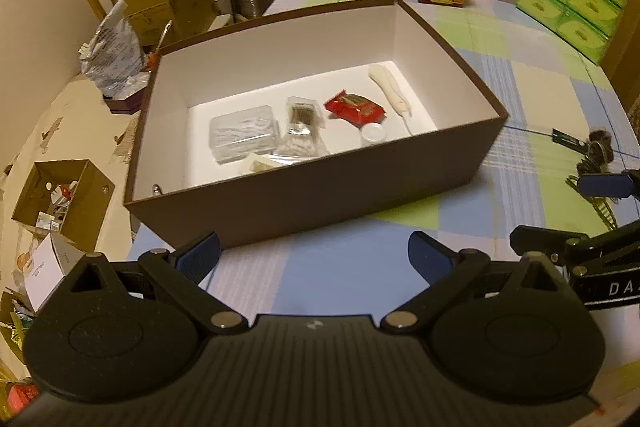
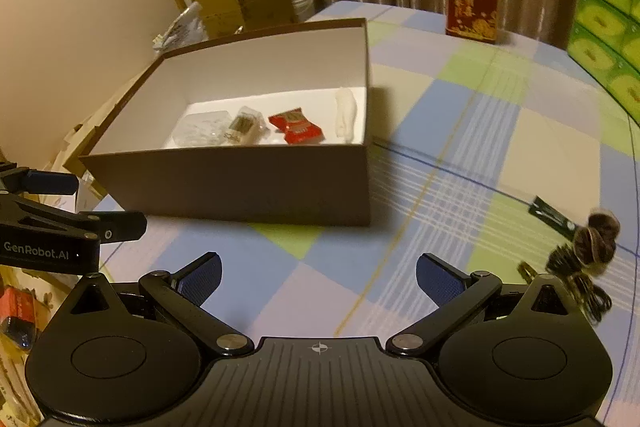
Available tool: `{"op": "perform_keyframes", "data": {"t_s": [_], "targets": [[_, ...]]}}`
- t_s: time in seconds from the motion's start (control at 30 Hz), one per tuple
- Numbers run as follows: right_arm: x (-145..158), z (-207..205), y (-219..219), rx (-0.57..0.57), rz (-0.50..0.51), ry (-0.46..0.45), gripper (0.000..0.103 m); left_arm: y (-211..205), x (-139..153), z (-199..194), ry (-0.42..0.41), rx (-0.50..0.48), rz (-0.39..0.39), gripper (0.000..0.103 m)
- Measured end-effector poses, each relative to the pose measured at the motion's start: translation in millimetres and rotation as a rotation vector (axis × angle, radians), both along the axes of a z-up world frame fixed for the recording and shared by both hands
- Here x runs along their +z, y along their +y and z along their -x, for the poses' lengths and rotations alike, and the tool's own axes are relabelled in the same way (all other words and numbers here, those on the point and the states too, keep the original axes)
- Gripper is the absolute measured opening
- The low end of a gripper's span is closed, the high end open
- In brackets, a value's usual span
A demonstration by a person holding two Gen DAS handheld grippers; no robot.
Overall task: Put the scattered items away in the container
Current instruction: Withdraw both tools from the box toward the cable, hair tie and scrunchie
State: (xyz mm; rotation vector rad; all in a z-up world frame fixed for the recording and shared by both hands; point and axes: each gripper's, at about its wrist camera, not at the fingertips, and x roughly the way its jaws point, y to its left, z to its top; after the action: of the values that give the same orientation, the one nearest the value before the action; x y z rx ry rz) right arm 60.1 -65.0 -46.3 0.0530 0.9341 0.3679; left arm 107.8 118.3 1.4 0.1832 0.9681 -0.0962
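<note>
Left claw point(image 1: 314, 259) wide apart, holding nothing, hovering over checked cloth at 6 o'clock of the brown box point(image 1: 304, 187). Inside the box, from 9 toward 3 o'clock: clear plastic case point(image 1: 244, 137), small clear packet point(image 1: 302, 115), red wrapper point(image 1: 354, 107), white cap point(image 1: 374, 134), white roll point(image 1: 390, 89). Right claw point(image 2: 318, 277) likewise wide apart and empty, box at its 11 o'clock. Still out on the desk point(image 2: 460, 131): dark cluster of small things point(image 2: 588, 251) at 3 o'clock of the right claw, just beside its right finger, blurred, kind not clear.

Probably the last pickup. Best handled by the right claw: swing toward 3 o'clock, square both fingers around the bulkiest part of the cluster, close gently so loose bits come along, lift clear of the box wall, then release low over the bare floor near the white roll.
</note>
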Motion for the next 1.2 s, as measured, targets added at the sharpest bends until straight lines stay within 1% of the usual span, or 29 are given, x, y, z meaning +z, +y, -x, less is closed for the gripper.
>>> {"op": "perform_keyframes", "data": {"t_s": [0.3, 0.5, 0.83, 1.13, 1.2], "targets": [[5, 18, -36, -0.064, 0.011, 0.005, 0.101, -33, -5, 3, 0.009, -0.059, 0.004, 0.099], [6, 33, -66, -0.124, 0.021, 0.015, 0.101, -63, -12, 8, 0.026, -0.125, 0.01, 0.099], [2, 61, -132, -0.291, 0.03, 0.047, 0.101, -124, -30, 11, 0.072, -0.264, 0.012, 0.099], [-3, 80, -188, -0.433, 0.07, 0.04, 0.1, -181, -47, 13, 0.096, -0.411, 0.018, 0.099], [-6, 82, -200, -0.458, 0.075, 0.037, 0.099, -194, -51, 12, 0.101, -0.446, 0.022, 0.099]]}}
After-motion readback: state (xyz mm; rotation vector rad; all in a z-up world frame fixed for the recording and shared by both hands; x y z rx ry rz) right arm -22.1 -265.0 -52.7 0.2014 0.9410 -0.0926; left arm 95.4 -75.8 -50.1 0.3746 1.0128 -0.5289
